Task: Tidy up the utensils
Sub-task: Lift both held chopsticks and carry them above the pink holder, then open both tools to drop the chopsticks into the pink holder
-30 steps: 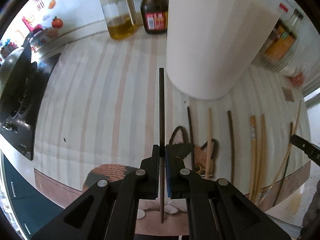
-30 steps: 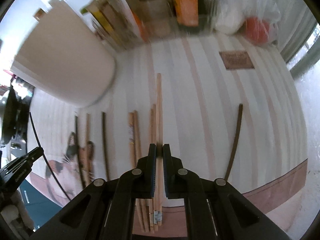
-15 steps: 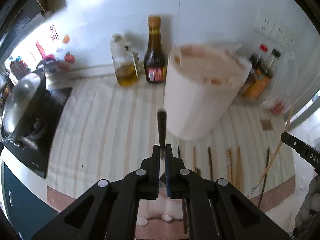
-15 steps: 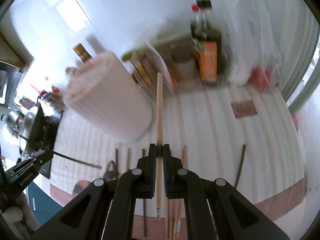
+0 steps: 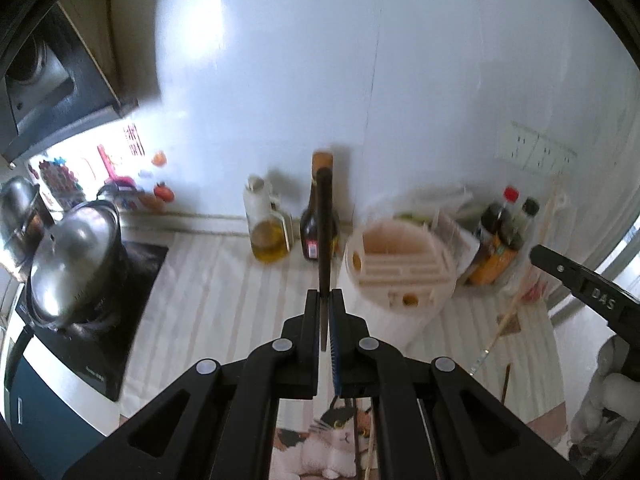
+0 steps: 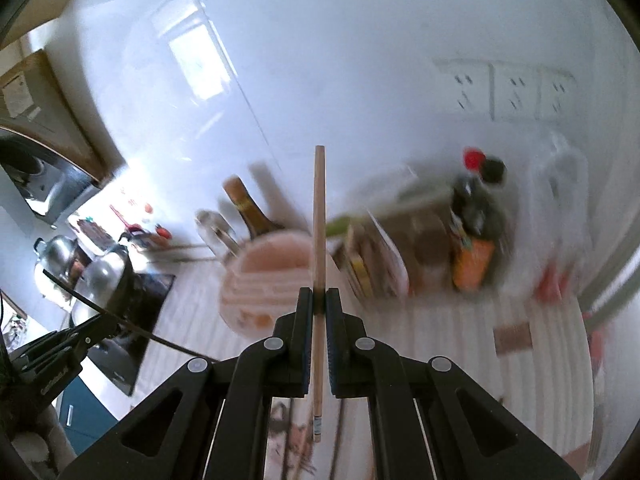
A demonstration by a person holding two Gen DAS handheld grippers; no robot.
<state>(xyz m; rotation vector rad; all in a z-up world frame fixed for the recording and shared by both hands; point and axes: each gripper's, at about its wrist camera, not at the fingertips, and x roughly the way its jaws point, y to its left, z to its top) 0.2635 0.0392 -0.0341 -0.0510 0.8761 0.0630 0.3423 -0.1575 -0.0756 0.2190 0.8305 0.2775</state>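
Note:
My left gripper is shut on a dark chopstick that points up and forward, raised well above the counter. My right gripper is shut on a light wooden chopstick, also lifted high. The white round utensil holder with slots in its top stands on the striped counter, ahead and to the right of the left gripper; in the right wrist view the holder is just left of the wooden chopstick. More chopsticks lie on the counter below.
An oil jug and a dark sauce bottle stand at the wall behind the holder. Sauce bottles stand to the right. A steel pot sits on the cooktop at the left. A cat-print mat lies at the front edge.
Both grippers have risen from the counter with their chopsticks and tilted up toward the wall. The holder's slotted top has come into view.

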